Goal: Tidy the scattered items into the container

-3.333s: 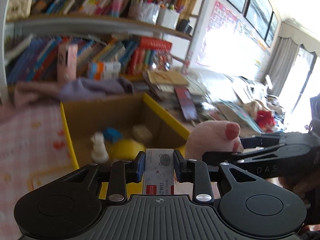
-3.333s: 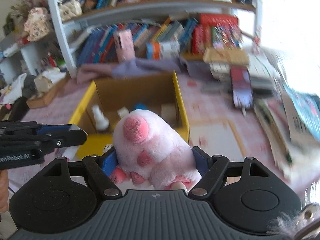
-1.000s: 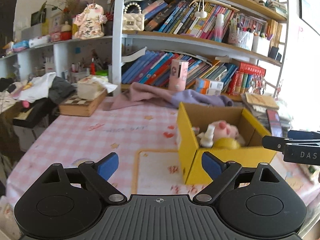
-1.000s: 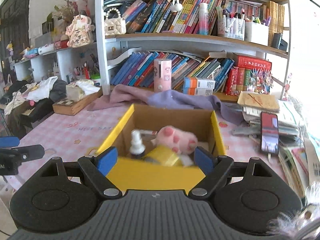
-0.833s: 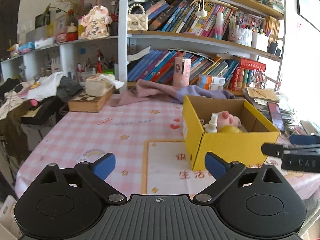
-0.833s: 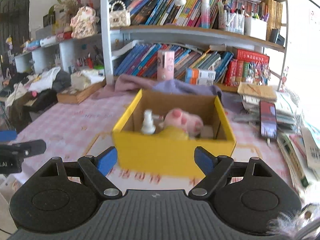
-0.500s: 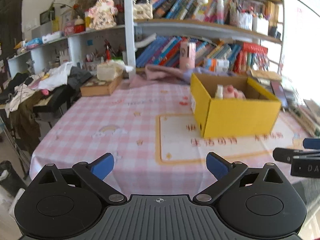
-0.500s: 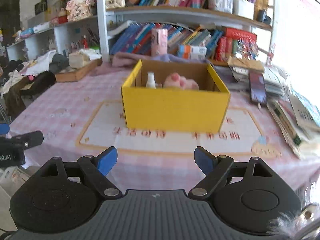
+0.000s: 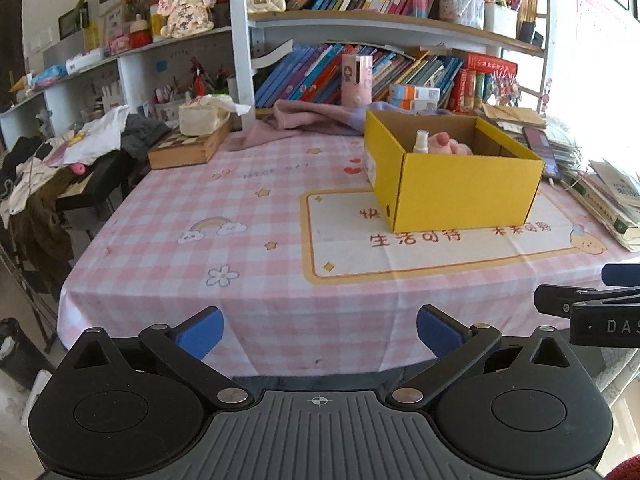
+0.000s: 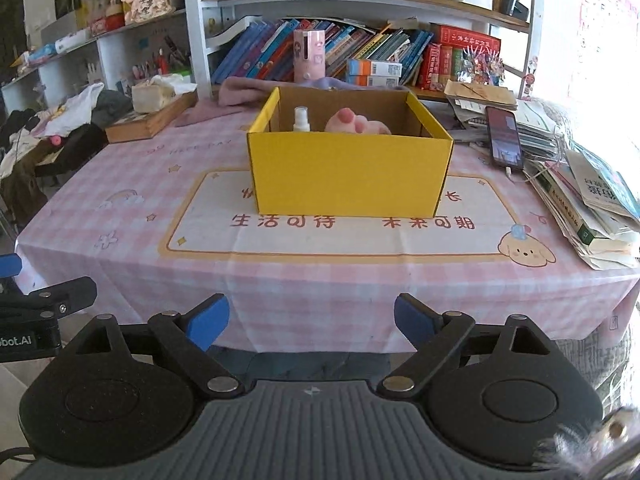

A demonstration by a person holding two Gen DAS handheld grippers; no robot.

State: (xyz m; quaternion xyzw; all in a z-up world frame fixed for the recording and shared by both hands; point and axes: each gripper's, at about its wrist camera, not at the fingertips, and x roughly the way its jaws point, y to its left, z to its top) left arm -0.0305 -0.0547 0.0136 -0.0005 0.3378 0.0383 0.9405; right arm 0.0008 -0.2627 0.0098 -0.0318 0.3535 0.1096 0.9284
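A yellow cardboard box point(image 10: 348, 172) point(image 9: 460, 188) stands on the pink checked tablecloth. Over its rim show a white spray bottle point(image 10: 301, 119) point(image 9: 421, 142) and a pink plush paw point(image 10: 356, 122) point(image 9: 448, 143); anything else inside is hidden. My left gripper point(image 9: 318, 330) hangs off the table's near edge, its jaws opening with nothing between them. My right gripper point(image 10: 311, 318) is likewise back from the table edge, facing the box front, jaws opening and empty. Each gripper's finger shows at the side of the other's view.
A stack of books and papers point(image 10: 592, 208) with a phone point(image 10: 505, 138) lies right of the box. A wooden box with a tissue pack point(image 9: 192, 142) and a pink cloth point(image 9: 304, 120) sit at the back. Bookshelves point(image 10: 360, 56) rise behind. A clothes pile point(image 9: 60, 152) is on the left.
Both grippers pulled back from the box to beyond the table's near edge and sank slightly. The plush paw and a card, held earlier, are no longer in the jaws, which spread wider.
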